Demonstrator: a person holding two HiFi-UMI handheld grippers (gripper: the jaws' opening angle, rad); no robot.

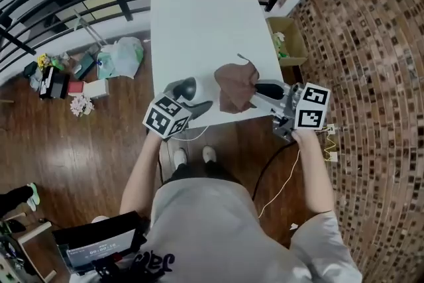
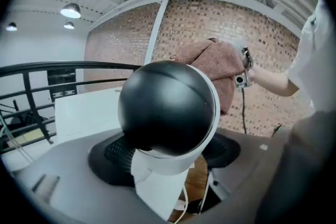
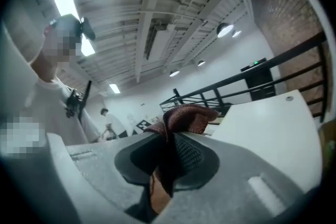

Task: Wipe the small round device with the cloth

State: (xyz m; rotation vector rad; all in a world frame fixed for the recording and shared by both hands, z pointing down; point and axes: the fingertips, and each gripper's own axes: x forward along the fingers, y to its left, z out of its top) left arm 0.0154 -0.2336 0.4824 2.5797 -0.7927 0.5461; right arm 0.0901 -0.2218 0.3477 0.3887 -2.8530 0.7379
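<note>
- while the left gripper (image 2: 168, 153) is clenching the white base of the small round device (image 2: 165, 113), it is holding the black dome raised and facing out, so that the curved face is standing free for wiping.
- the device is sitting off the white table (image 1: 199, 23), over its near edge and toward the left, where both grippers are reaching it easily.
- the right gripper (image 3: 168, 160) is grasping the brown cloth (image 3: 184, 115), its jaws pinching a fold low down; the loose bunch is standing out past the jaw tips, and this is giving a soft pad to press against the dome rather than hard plastic.
- in the head view the cloth (image 1: 235, 88) is hanging just right of the device (image 1: 185, 87), with a narrow gap seeming to separate them; in the left gripper view it is appearing behind the dome's far right side, so contact is not being confirmed.
- a thin white cable (image 2: 184, 207) is trailing down from the base, which is probably limiting how freely the device is turning.
- judging from this arrangement, the wipe is about to begin or is between strokes; the next move is calling for bringing the cloth leftward onto the dome.
</note>
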